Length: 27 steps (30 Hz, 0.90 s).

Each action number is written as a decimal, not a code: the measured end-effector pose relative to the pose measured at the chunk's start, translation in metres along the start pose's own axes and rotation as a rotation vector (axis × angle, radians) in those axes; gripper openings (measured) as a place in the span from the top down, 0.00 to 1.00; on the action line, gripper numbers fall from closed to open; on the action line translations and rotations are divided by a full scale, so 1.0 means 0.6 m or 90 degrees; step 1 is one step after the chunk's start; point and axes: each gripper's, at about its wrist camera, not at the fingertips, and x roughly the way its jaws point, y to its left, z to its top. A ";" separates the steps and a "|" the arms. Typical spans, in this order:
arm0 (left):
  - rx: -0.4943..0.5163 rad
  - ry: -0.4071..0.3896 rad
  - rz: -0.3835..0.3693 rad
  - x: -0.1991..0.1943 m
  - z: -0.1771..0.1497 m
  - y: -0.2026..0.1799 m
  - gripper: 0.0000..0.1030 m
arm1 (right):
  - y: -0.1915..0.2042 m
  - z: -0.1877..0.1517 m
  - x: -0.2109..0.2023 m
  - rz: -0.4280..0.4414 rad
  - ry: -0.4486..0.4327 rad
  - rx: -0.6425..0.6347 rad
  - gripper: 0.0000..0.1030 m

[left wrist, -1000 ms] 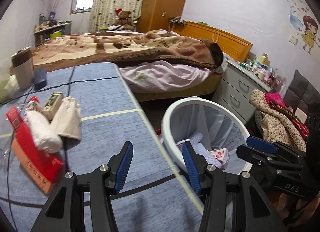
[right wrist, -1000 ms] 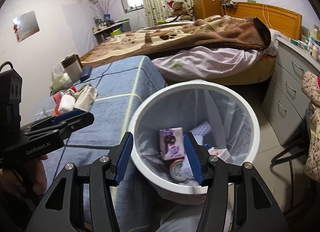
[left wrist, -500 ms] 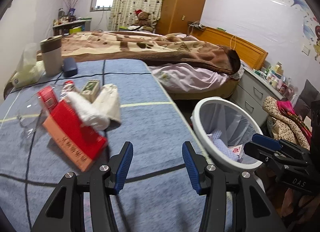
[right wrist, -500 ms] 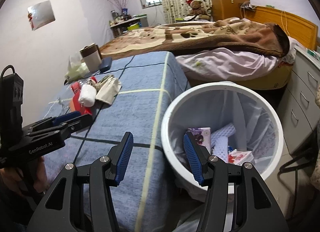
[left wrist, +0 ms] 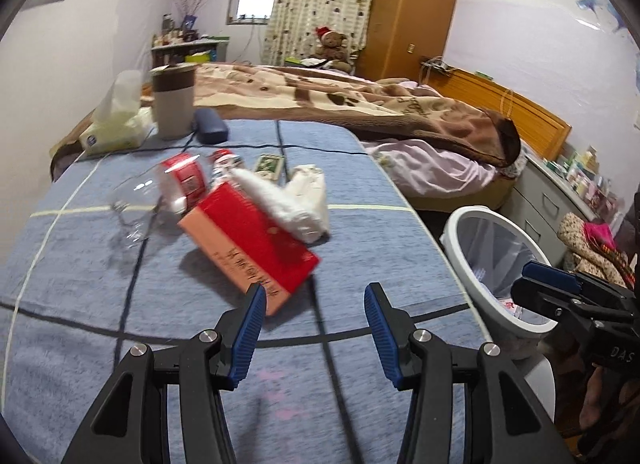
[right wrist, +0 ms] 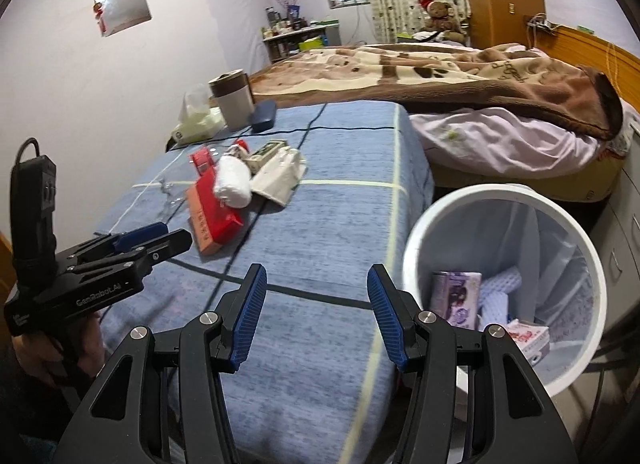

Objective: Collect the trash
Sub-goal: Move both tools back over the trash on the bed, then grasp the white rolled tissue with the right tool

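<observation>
Table (left wrist: 360,232) covered in blue cloth with dark and pale grid lines. Trash heap mid-table: red box (left wrist: 248,242), white tissue roll (left wrist: 276,200) leaning on it, crumpled white bag (left wrist: 310,188) touching roll, clear plastic bottle (left wrist: 160,192) with red label beside box, small green box (left wrist: 270,163) behind. Far edge: tissue pack (left wrist: 114,128), grey cup (left wrist: 174,102), dark blue case (left wrist: 210,126) just beside cup.

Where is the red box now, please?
The red box lies on the blue blanket, just ahead of the left tool; a white roll rests on its far end, left of the bin.
</observation>
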 end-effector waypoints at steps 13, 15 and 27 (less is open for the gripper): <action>-0.032 -0.003 0.033 -0.008 0.007 0.062 0.50 | 0.035 0.016 0.012 0.019 -0.003 -0.043 0.47; -0.035 -0.002 0.034 -0.007 0.007 0.068 0.51 | 0.040 0.019 0.017 0.025 -0.002 -0.049 0.47; -0.062 -0.004 0.044 0.001 0.019 0.107 0.51 | 0.073 0.042 0.054 0.044 0.007 -0.071 0.47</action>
